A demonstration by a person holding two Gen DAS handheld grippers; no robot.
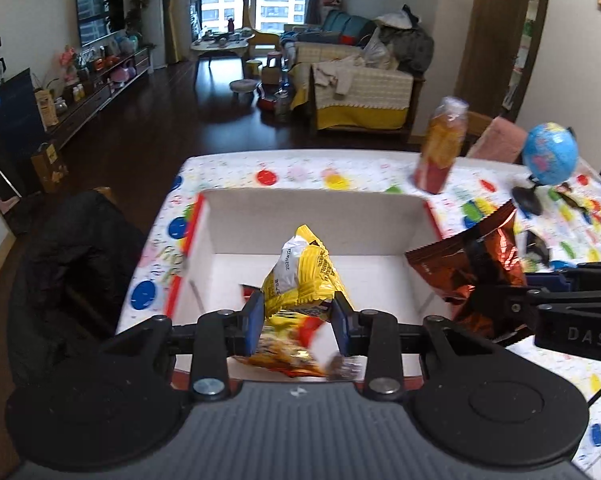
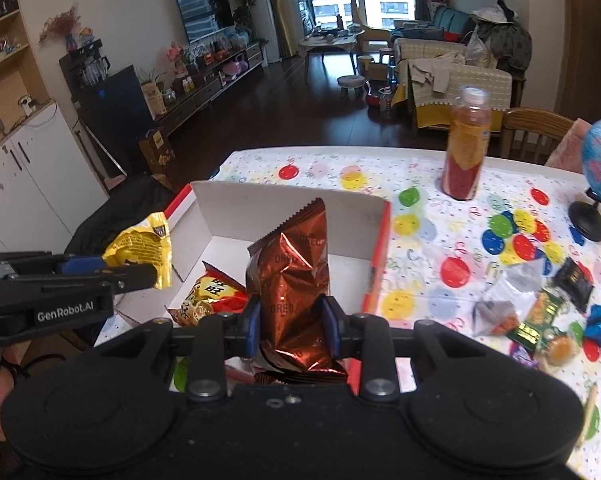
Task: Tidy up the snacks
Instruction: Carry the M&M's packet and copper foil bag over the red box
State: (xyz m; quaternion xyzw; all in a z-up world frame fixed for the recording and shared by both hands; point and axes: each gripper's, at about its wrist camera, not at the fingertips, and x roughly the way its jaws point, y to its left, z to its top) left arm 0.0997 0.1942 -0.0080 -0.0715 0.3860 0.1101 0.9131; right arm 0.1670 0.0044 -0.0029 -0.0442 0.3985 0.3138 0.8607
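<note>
Two sets of jaws are clamping my yellow packet (image 1: 300,280) and brown packet (image 2: 292,280) above the white box (image 1: 312,216); I am judging each should be lowered inside before releasing.

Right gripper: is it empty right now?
No, the right gripper is shut on a copper-brown snack packet, held upright over the white box.
</note>
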